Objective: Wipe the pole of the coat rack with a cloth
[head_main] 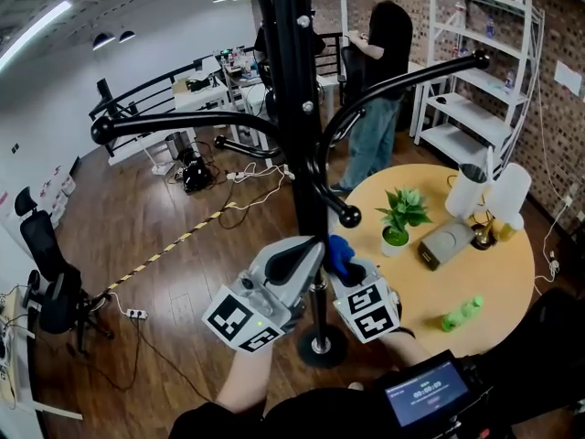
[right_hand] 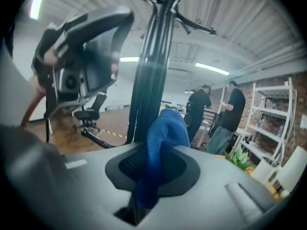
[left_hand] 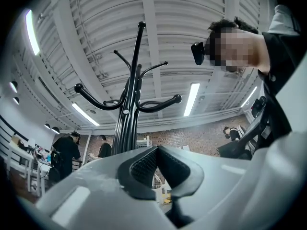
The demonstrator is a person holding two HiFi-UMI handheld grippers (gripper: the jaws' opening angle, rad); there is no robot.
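Black metal coat-rack pole (head_main: 309, 154) stood on the wooden floor (head_main: 183, 282) by the round wooden table's (head_main: 512, 273) left edge in the head view. A folded blue cloth (head_main: 340, 252) sat at its lower part, held by the right gripper (head_main: 352, 271), with the left gripper (head_main: 297, 258) opposite. The left gripper view showed jaws together, empty. The right gripper view showed jaws clamped on the cloth, the pole just behind. Wiping seemed barely begun; the length above looked undone.

Round pale wooden surface (head_main: 514, 286), small green potted plant (head_main: 400, 216) near its left edge, grey flat box (head_main: 446, 243) just beside it, green plastic bottle (head_main: 462, 314) lying near the front edge, white metal shelving (head_main: 475, 90) behind.
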